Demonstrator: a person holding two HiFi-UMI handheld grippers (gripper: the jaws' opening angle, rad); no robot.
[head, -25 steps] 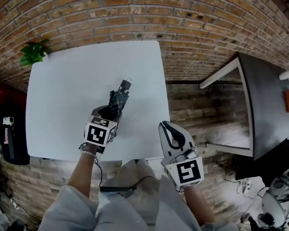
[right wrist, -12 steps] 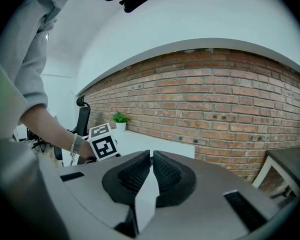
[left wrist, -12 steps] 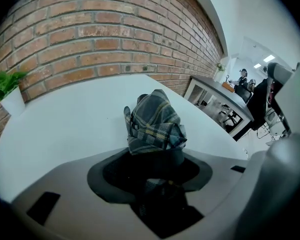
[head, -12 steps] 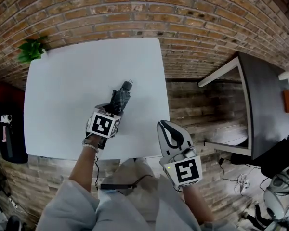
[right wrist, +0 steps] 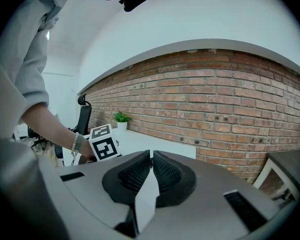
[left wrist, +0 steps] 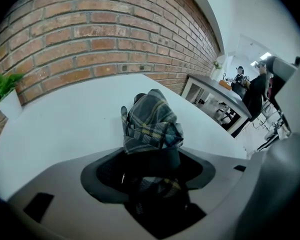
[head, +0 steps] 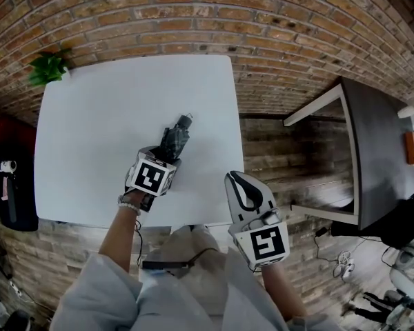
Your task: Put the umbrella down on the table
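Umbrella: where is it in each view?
Head view: umbrella on the table, toward the near edge.
Left gripper view: dead centre, lying on the table.
Right gripper view: not in it.
Shared landmark: potted plant at the table's far corner.

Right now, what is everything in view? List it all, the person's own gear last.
table: one, white, beside the brick wall.
umbrella: one, dark plaid, folded, lying on the table.
potted plant: one, green, table's far left corner.
brick wall: one, red-brown, behind the table.
desk: one, dark top, white frame, to the right.
left gripper: one, grey, over the table; jaws have just been opening and stand apart, umbrella's near end between them.
right gripper: one, grey, off the table's near right corner; jaws together, empty.
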